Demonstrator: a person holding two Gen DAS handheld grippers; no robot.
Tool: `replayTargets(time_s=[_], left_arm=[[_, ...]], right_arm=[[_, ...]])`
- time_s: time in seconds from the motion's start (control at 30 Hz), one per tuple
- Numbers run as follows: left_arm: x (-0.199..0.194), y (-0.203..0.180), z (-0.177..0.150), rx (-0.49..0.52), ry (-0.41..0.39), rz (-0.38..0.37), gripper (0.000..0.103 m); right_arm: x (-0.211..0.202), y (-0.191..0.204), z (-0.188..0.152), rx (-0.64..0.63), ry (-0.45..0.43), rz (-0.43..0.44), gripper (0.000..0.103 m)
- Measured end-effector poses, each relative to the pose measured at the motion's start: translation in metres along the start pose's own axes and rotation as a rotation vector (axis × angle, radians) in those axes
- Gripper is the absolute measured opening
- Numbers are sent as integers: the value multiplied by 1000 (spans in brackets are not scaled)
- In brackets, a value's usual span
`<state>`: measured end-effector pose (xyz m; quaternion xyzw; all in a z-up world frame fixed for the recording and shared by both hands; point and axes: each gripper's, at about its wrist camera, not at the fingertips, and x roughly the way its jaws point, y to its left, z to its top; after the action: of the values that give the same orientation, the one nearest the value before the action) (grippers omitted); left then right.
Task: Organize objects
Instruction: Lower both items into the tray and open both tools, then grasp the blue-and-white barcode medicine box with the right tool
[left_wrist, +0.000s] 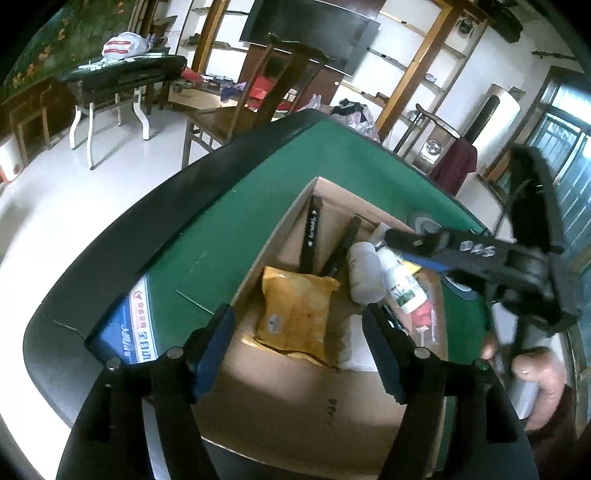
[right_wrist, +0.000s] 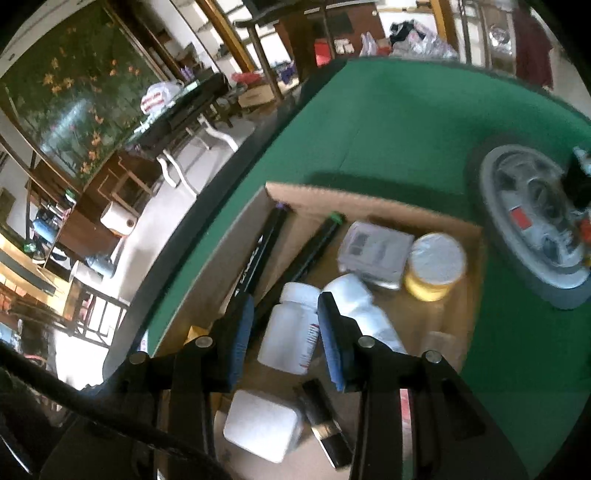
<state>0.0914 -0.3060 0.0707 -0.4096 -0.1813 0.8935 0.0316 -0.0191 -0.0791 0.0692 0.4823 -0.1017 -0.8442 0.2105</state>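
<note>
Green felt worktop (right_wrist: 406, 122), black rim. Brown cardboard box (left_wrist: 258, 236): yellow crinkled packet (left_wrist: 295, 314), white plastic bottles (right_wrist: 291, 328), black marker pens (left_wrist: 312, 232), yellow jar with white lid (right_wrist: 436, 266).

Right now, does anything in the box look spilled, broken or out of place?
Nothing spilled or broken that I can see. The box is just a jumble: white bottles lying on their sides, two black markers slanting into the far corner.

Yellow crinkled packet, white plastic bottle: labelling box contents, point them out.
Yellow crinkled packet (left_wrist: 295, 314), left wrist view, middle of its face.
White plastic bottle (right_wrist: 290, 332), right wrist view, middle of its body.
</note>
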Motion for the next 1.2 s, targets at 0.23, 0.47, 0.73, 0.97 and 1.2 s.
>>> replayTargets(time_s=[0.23,0.47,0.73,0.97,1.2], left_arm=[[-22,-34,-9,58,-66,-64,65],[-90,-98,-3,169,-386,-243,73],[-44,-151,-18,248,-189,-490,101],[10,-182,-44,274,7,-422,101],[28,-218,-67,334,118,-409,101]], right_arm=[[-70,-46,-6,28,-64,-121,47],[-189,-102,-10,28,-284,-376,48],[-266,-212,-64,270,-464,-513,103],[-262,-303,-103,457,-383,-534,103],[-248,-354,-119,584,-366,-474,103]])
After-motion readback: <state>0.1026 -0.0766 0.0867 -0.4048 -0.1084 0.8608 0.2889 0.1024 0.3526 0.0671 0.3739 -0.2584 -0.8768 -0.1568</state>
